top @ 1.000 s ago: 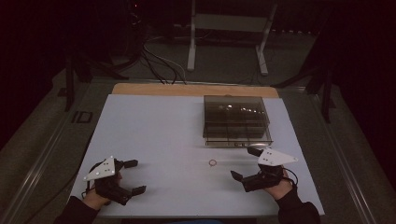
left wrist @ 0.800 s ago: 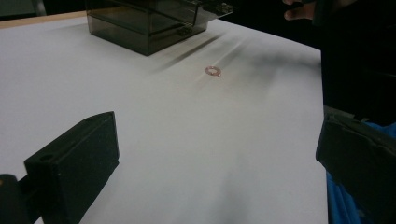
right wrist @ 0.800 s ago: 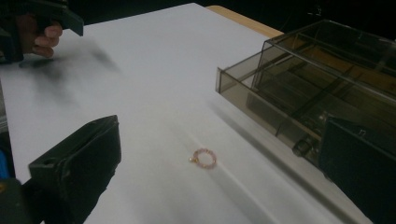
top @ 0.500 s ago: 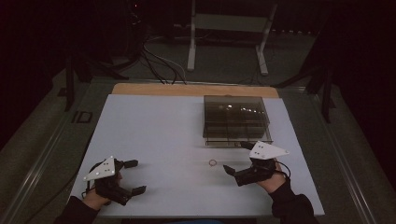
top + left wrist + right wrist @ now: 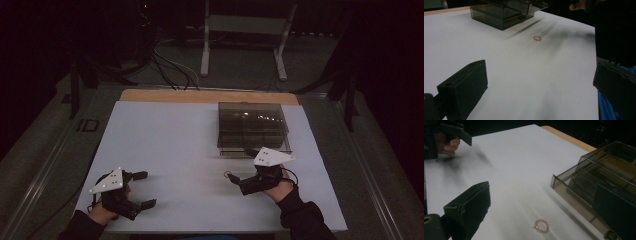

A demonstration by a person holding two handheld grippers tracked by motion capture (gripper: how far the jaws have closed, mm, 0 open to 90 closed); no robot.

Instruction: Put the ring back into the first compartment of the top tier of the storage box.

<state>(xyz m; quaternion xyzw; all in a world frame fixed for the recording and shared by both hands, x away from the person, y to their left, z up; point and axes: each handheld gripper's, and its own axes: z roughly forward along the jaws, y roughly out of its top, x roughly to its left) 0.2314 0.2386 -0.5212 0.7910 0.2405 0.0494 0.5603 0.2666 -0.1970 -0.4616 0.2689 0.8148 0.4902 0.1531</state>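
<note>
bracelet [image 5: 228, 174] tiny from above, box [image 5: 599, 195] cut off at edge

Each hand carries a black tool: the left tool [image 5: 142, 190] and the right tool [image 5: 239, 170] both have two blocky, flat-faced black jaws on a dark body, and each is topped by a pale grey three-cornered plate with small dark dots near its corners. In the left gripper view, a small round hole marks the near end of one jaw. A thin black cable loops from the back of the right tool. The person wears dark long sleeves reaching to the wrists, and blue cloth shows at the lower right of the left gripper view.
</note>
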